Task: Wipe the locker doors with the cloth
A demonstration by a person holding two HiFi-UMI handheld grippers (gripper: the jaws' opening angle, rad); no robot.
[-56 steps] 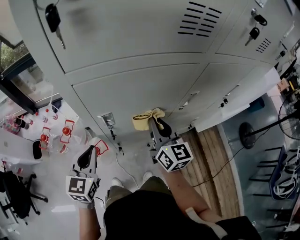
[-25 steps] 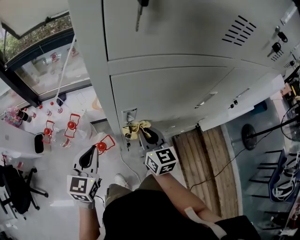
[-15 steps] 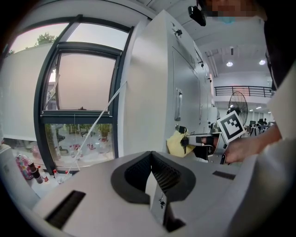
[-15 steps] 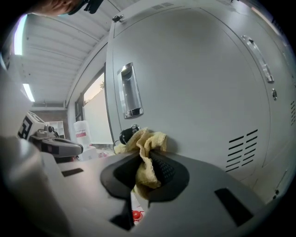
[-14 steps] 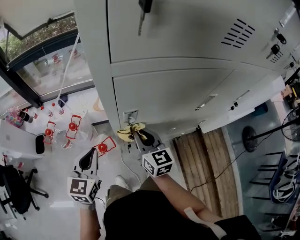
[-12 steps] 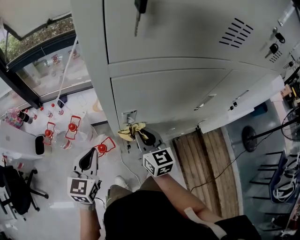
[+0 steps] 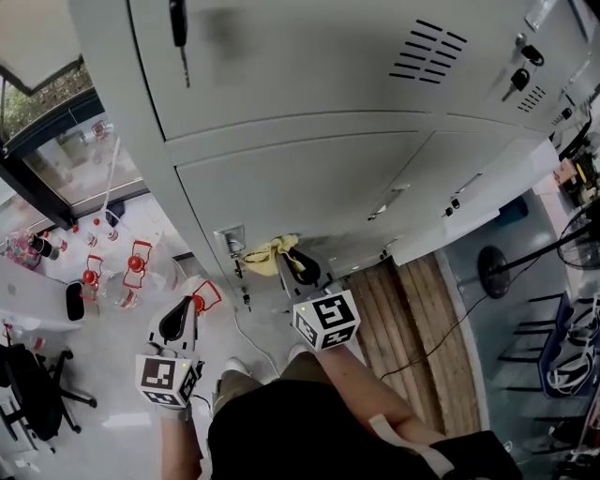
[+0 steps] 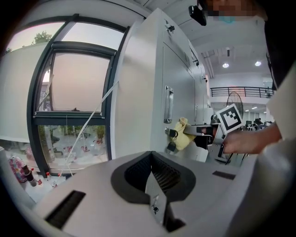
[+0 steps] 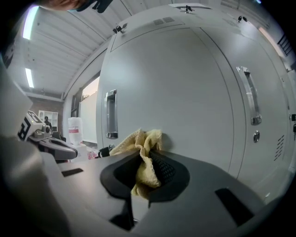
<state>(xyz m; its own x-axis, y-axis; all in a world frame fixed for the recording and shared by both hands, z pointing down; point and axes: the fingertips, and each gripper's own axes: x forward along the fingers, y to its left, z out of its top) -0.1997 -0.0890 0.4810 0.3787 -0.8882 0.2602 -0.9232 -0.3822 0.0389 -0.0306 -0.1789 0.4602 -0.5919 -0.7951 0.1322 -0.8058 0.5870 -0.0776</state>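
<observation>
Much of the cloth (image 9: 144,159) is out of sight. My right gripper (image 7: 287,261) has its jaws clamped on it, so the lower folds vanish into the dark gap between them and only a crumpled yellow bunch sticks out in front. That bunch is pressed against the lower locker door (image 7: 291,183), low on it and just right of the handle (image 9: 110,114). In the head view my own gripper body covers the right part of the cloth, and I cannot tell how much of it lies flat on the metal. A small key (image 8: 171,147) hangs beside the cloth at the lock under the handle, too small to make out clearly. My left gripper (image 8: 151,163) hangs off to the left, well apart from the door. Its jaws are closed together with nothing between them, and it points past the locker's side wall towards the window (image 8: 76,97). At the top of the head view another key (image 7: 178,23), on the upper door, is cut off by the frame edge. On the floor by the window stand red-capped bottles (image 7: 136,263), small and blurry, and a dark office chair (image 7: 33,389) sits at the far left. To the right, wooden floor boards (image 7: 412,305) run along the foot of the lockers, with a fan stand (image 7: 492,272) beyond them.
</observation>
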